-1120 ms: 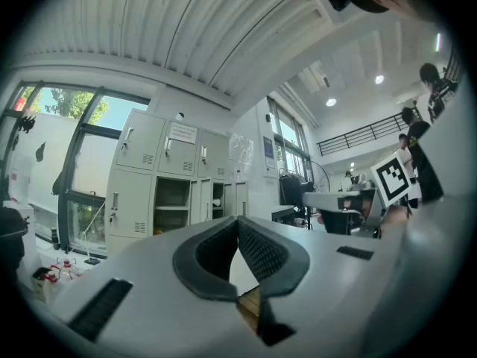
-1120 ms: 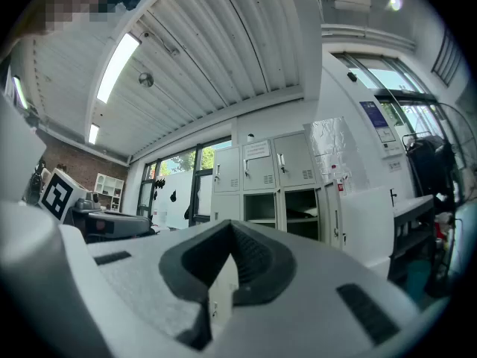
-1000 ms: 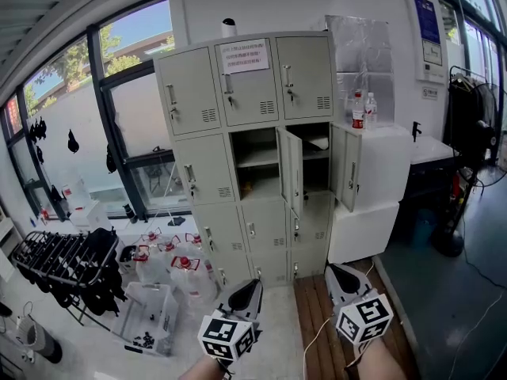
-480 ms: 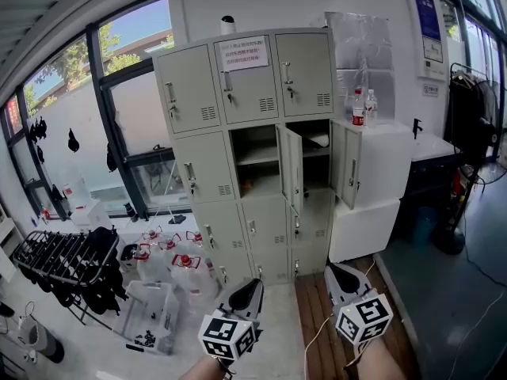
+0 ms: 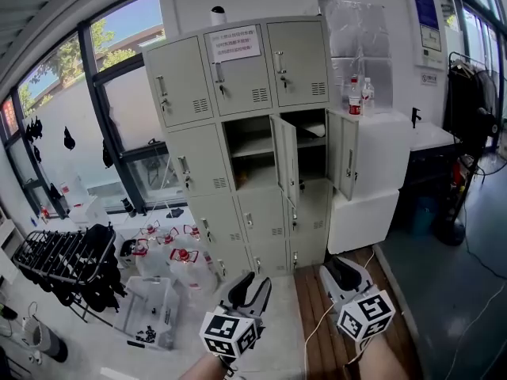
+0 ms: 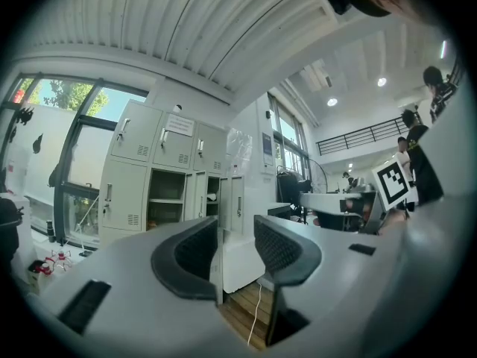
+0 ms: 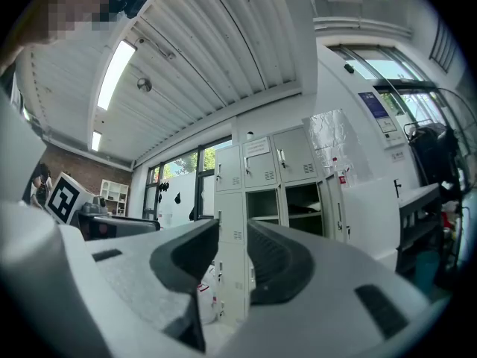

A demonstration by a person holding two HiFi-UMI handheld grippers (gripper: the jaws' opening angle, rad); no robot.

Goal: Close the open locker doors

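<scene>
A beige locker bank (image 5: 238, 133) stands ahead in the head view. In its middle row two doors hang open: the centre door (image 5: 287, 161) and the right door (image 5: 346, 158), with their compartments (image 5: 249, 150) bare to view. My left gripper (image 5: 249, 285) and right gripper (image 5: 341, 269) are held low, well short of the lockers, touching nothing. Both sets of jaws are opening, with nothing between them. The left gripper (image 6: 237, 248) sees the lockers (image 6: 168, 192) far off in its own view. So does the right gripper (image 7: 232, 256), which faces the open compartments (image 7: 287, 203).
Several water jugs (image 5: 170, 261) and a plastic crate (image 5: 150, 311) sit on the floor left of the lockers, beside a black drying rack (image 5: 67, 261). A white cabinet (image 5: 372, 184) with bottles (image 5: 360, 97) on top adjoins the open right door. A cable lies on the wooden floor strip (image 5: 317, 327).
Both grippers' jaws have parted from shut. The head view has drifted, so the lockers sit slightly higher and to the left in the picture.
</scene>
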